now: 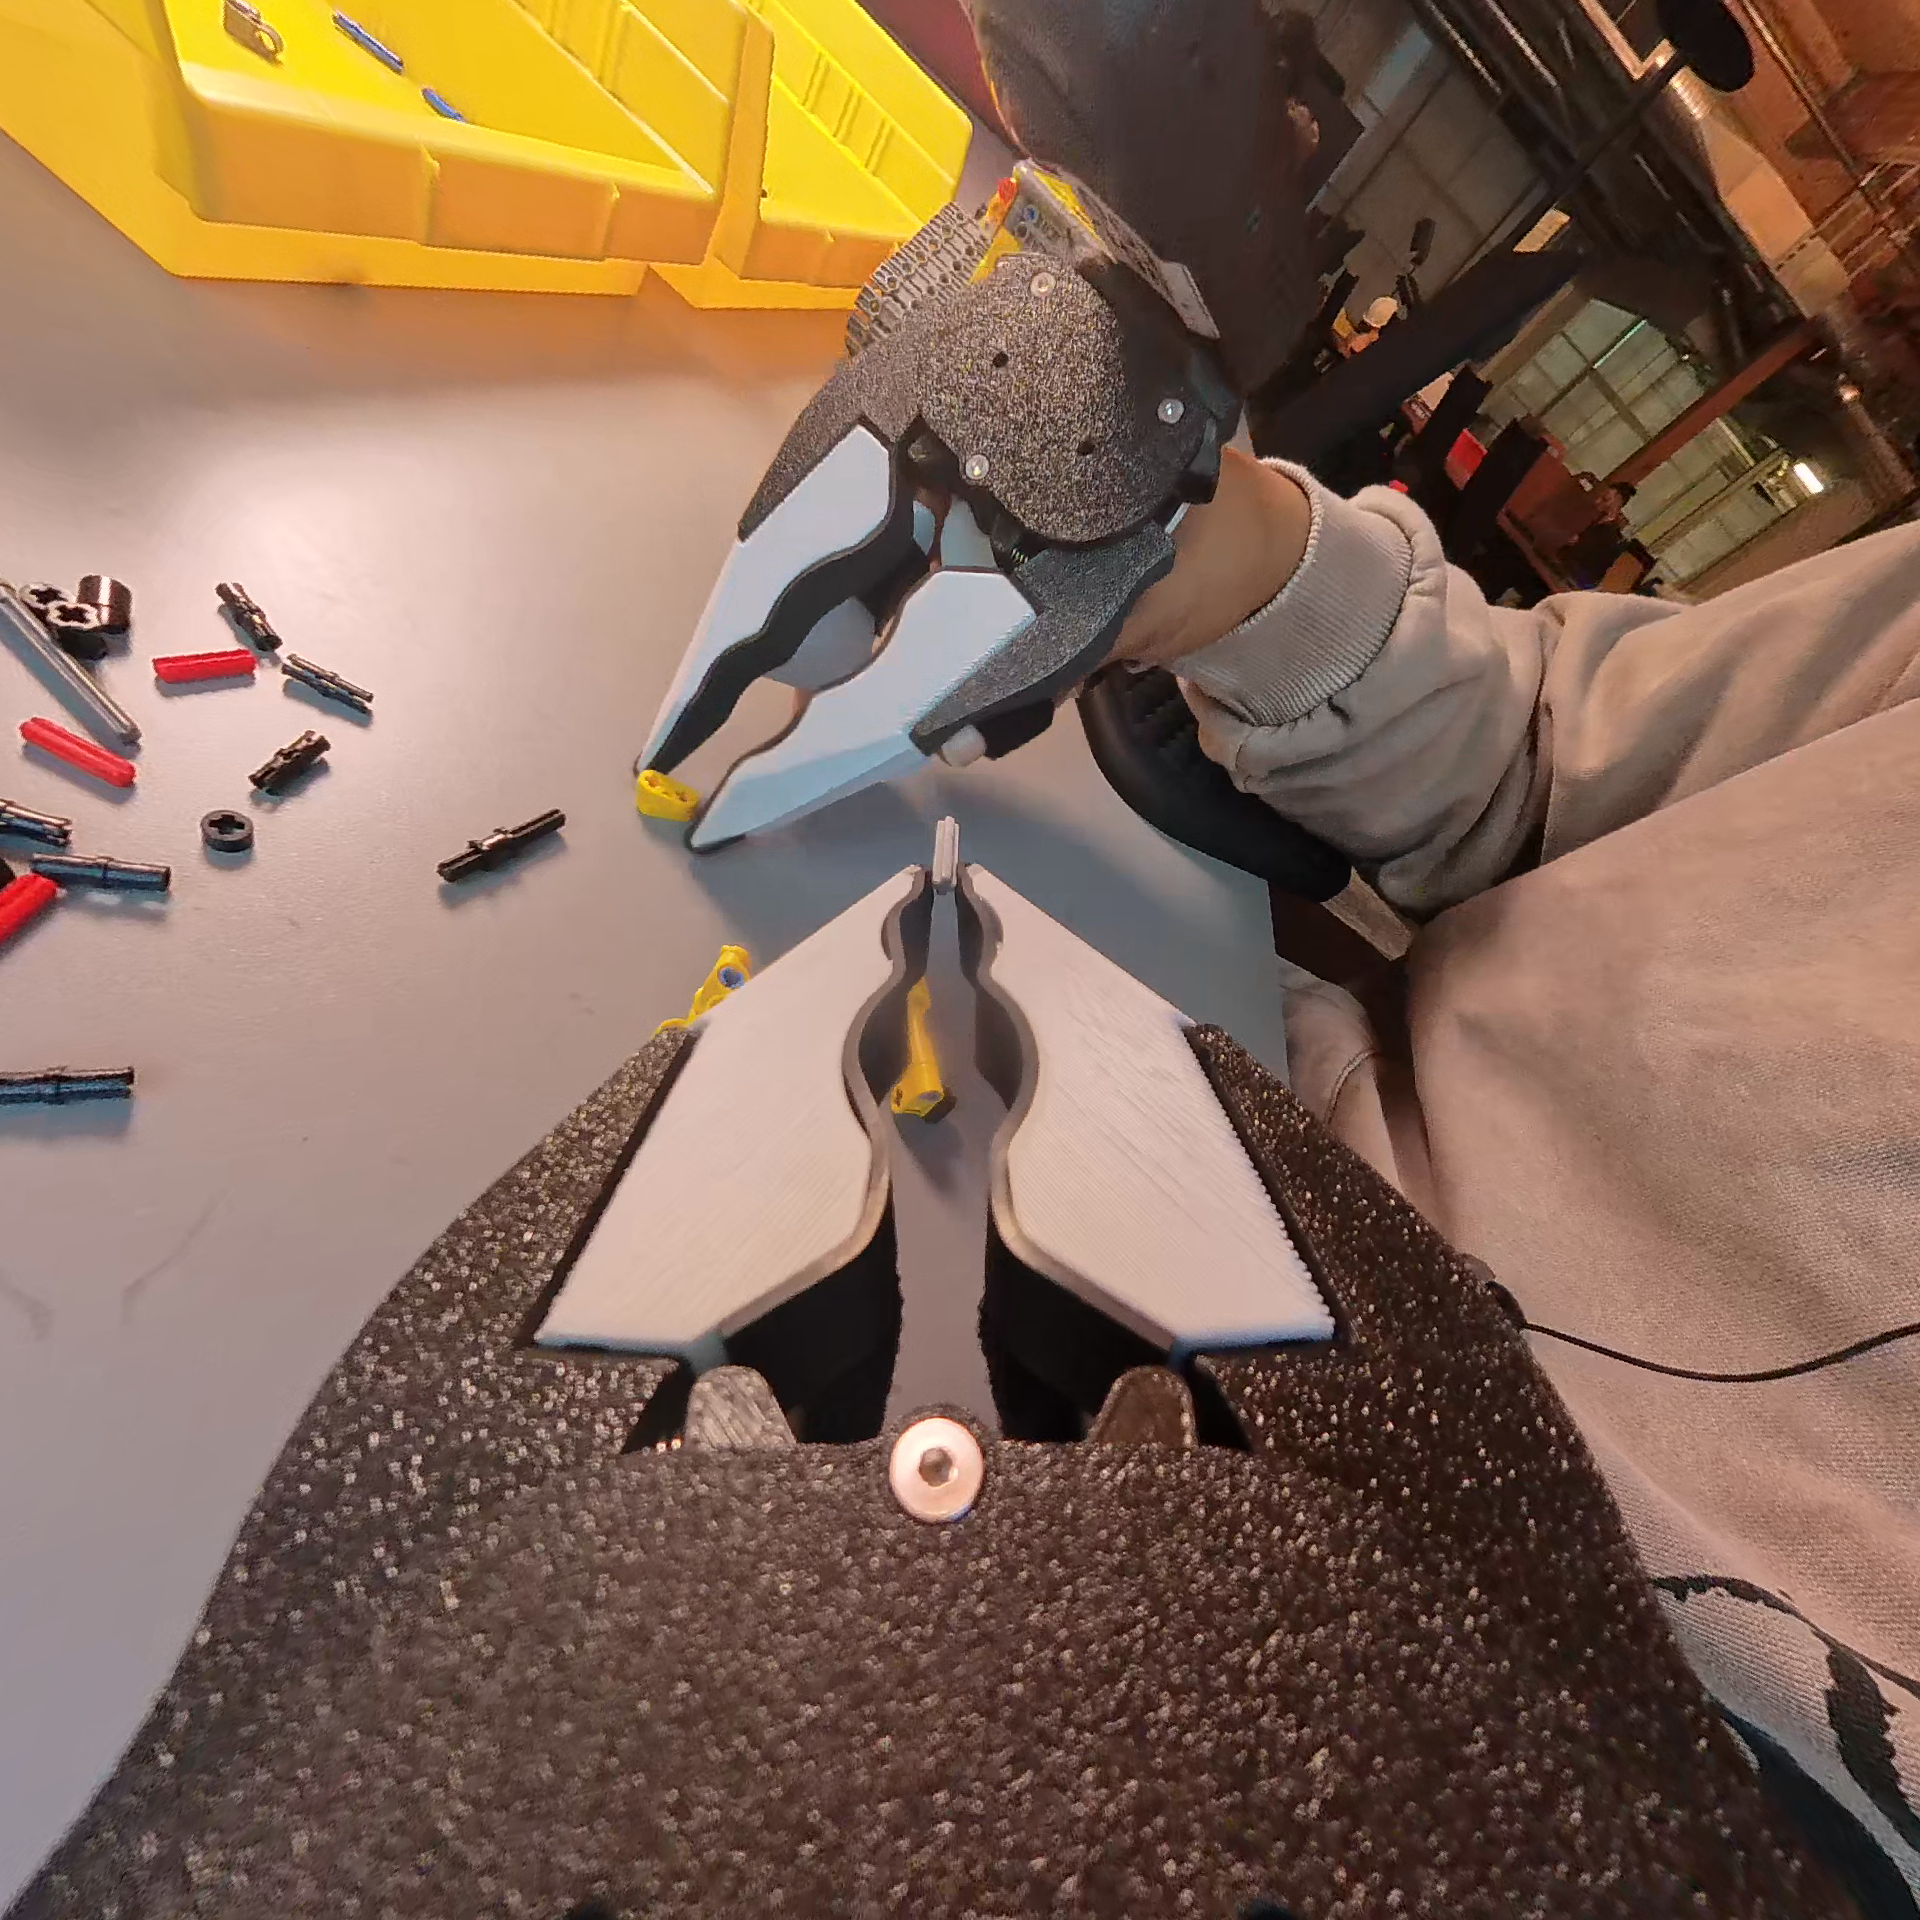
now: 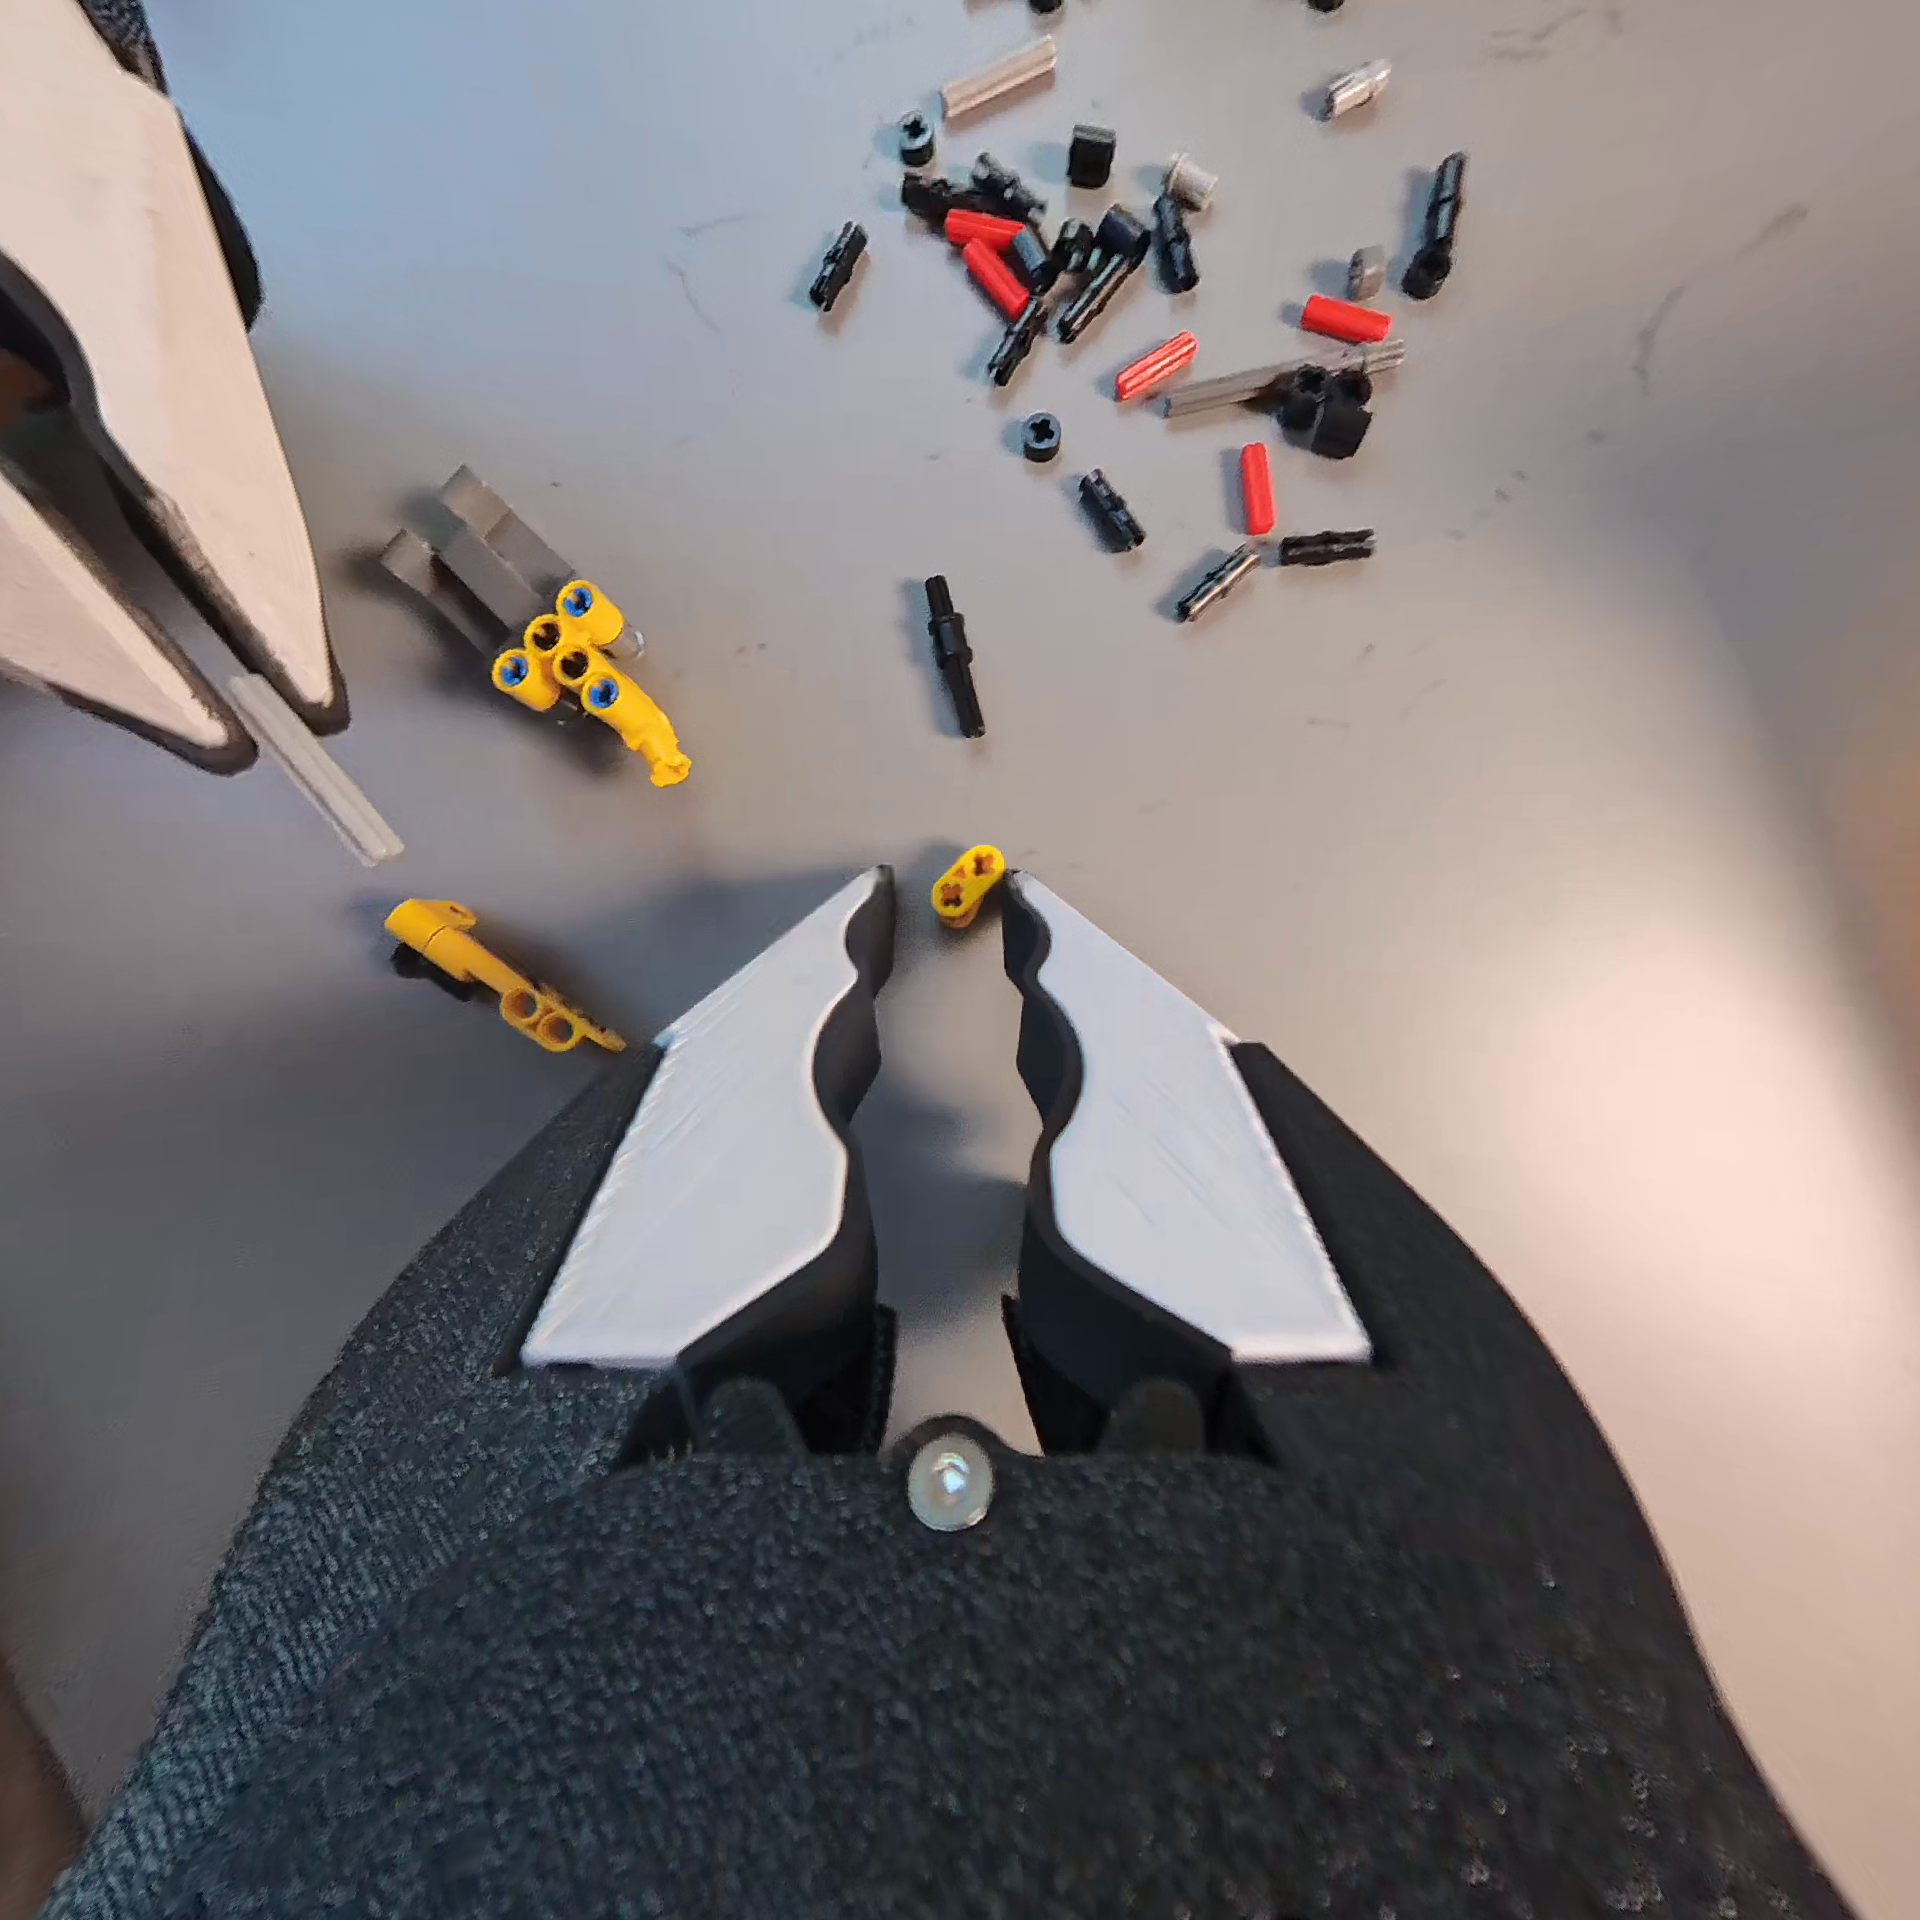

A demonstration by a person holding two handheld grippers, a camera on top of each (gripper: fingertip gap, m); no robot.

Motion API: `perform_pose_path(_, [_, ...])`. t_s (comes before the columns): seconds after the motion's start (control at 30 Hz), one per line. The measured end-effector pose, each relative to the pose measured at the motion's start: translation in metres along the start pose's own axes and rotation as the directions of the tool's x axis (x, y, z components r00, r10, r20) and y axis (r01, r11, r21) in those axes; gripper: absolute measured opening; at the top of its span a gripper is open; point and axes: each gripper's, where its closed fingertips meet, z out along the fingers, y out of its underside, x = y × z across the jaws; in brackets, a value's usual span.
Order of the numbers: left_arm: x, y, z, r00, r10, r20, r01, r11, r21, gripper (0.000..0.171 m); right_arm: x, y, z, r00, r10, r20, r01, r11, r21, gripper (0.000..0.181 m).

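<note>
My left gripper (image 1: 943, 883) is shut on a short grey axle (image 1: 945, 842) that sticks out past its tips, held above the grey table (image 1: 416, 468). It also shows at the upper left of the right wrist view (image 2: 281, 732), with the axle (image 2: 322, 790) pointing down-right. My right gripper (image 2: 948, 888) is open with its tips low at the table, and a small yellow two-hole link (image 2: 966, 883) lies between them. In the left wrist view the right gripper (image 1: 681, 802) straddles that link (image 1: 665, 792).
A yellow and grey assembly (image 2: 571, 665) and a long yellow part (image 2: 499, 982) lie left of my right gripper. Several loose black, red and grey pins (image 2: 1122, 281) are scattered beyond. Yellow bins (image 1: 468, 156) stand at the table's far side. A person's grey sleeve (image 1: 1403, 675) is at the right. The gap from one gripper's tips to the other's is roughly 10 centimetres.
</note>
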Motion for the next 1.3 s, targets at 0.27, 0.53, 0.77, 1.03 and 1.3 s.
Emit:
perform_pose_path(0.27, [0.005, 0.0, 0.0, 1.0, 0.015, -0.008, -0.015, 1.0, -0.005, 0.004, 0.004, -0.001, 0.002, 0.997, -0.079, -0.011, 0.079, 0.997, -0.023, 0.006])
perform_pose_path(0.53, [0.0, 0.0, -0.001, 1.0, 0.008, 0.01, -0.008, 1.0, -0.004, 0.004, 0.002, 0.0, 0.001, 0.96, -0.244, 0.135, 0.248, 0.969, -0.016, 0.004])
perform_pose_path(0.77, [-0.002, 0.002, 0.0, 1.0, -0.004, 0.008, 0.004, 1.0, -0.008, 0.004, 0.032, -0.021, -0.072, 0.984, -0.112, 0.135, 0.088, 0.98, 0.178, 0.005])
perform_pose_path(1.03, [-0.004, 0.0, 0.001, 1.0, 0.003, 0.014, -0.003, 1.0, 0.002, 0.004, 0.285, -0.004, -0.251, 0.878, 0.249, -0.41, -0.157, 0.957, 0.244, 0.005])
perform_pose_path(1.3, [-0.002, -0.003, 0.0, 0.998, 0.067, 0.012, -0.067, 0.997, 0.023, 0.004, 0.397, 0.08, -0.209, 0.761, 0.404, -0.508, -0.403, 0.908, 0.117, 0.015])
